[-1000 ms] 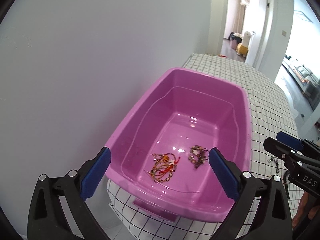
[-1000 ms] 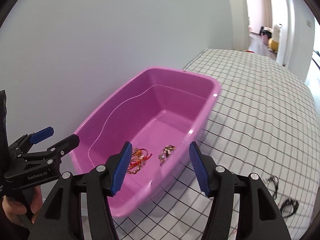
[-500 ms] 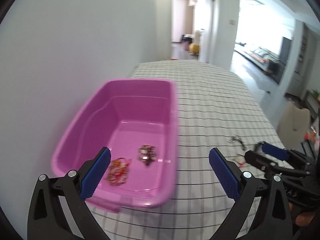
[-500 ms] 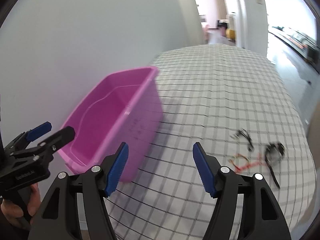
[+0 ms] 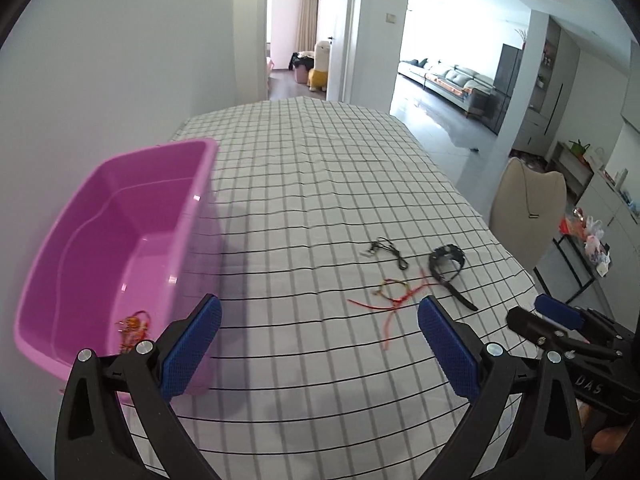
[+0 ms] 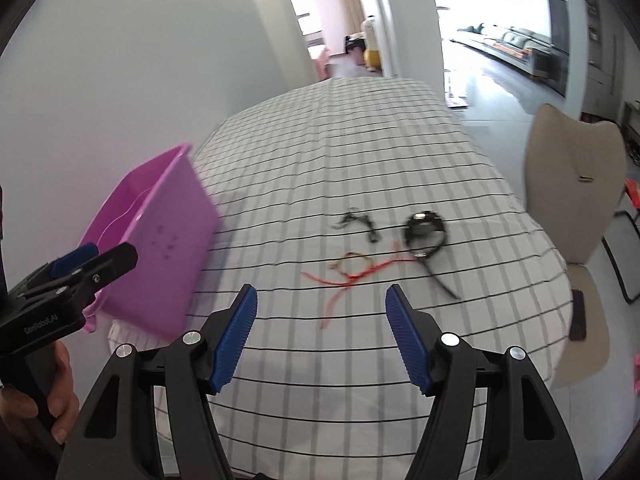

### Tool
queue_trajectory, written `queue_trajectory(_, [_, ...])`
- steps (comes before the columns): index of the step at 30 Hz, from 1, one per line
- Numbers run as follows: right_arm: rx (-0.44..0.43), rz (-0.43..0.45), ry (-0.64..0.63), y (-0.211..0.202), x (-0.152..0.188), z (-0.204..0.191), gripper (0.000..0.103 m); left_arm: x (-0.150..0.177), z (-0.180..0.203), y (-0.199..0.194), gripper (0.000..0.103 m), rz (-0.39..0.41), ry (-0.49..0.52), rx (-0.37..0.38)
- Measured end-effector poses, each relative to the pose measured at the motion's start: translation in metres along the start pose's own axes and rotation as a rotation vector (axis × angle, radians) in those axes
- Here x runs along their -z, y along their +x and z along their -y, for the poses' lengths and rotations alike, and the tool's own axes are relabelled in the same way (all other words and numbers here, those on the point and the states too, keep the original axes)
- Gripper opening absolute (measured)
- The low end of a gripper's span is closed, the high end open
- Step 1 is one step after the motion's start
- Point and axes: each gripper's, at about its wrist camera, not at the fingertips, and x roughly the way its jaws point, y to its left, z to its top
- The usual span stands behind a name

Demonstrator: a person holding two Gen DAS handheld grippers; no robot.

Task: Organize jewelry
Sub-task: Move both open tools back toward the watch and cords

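A pink plastic tub (image 5: 120,240) (image 6: 160,240) stands on the left of the checked tablecloth, with a red and gold bracelet (image 5: 134,326) lying in its near corner. Three loose pieces lie on the cloth to the right: a red string bracelet (image 5: 394,298) (image 6: 352,272), a thin dark chain (image 5: 386,252) (image 6: 358,224) and a black watch (image 5: 448,266) (image 6: 426,234). My left gripper (image 5: 318,344) is open over bare cloth, between tub and jewelry. My right gripper (image 6: 322,340) is open with nothing between its pads, just short of the red string bracelet.
The table (image 5: 312,168) runs along a white wall on the left. A beige chair (image 6: 572,216) stands off the table's right edge. A doorway and a living room lie beyond the far end. A hand (image 6: 36,396) holds the left gripper's handle.
Both views have swung from the tub rightward onto the cloth. The tub has slid to the left edge and the three loose pieces have come into view ahead. Both grippers stay open.
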Motion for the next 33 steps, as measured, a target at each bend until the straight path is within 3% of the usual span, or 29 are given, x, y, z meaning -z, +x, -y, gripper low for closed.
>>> queue_trajectory(6, [0.004,-0.005,0.007,0.003,-0.005,0.052,0.064,0.005,0.026,0.022,0.097,-0.024,-0.028,-0.032])
queue_trajectory(17, [-0.132,-0.088,-0.129,0.04,-0.028,0.132,0.064,0.023,0.095,0.061,0.097,-0.083,-0.173,-0.171])
queue_trajectory(24, [-0.179,-0.145,-0.195,0.073,-0.034,0.153,0.064,0.031,0.111,0.071,0.097,-0.07,-0.265,-0.264])
queue_trajectory(33, [-0.182,-0.143,-0.193,0.121,-0.037,0.162,0.064,0.044,0.11,0.123,0.097,-0.06,-0.257,-0.289])
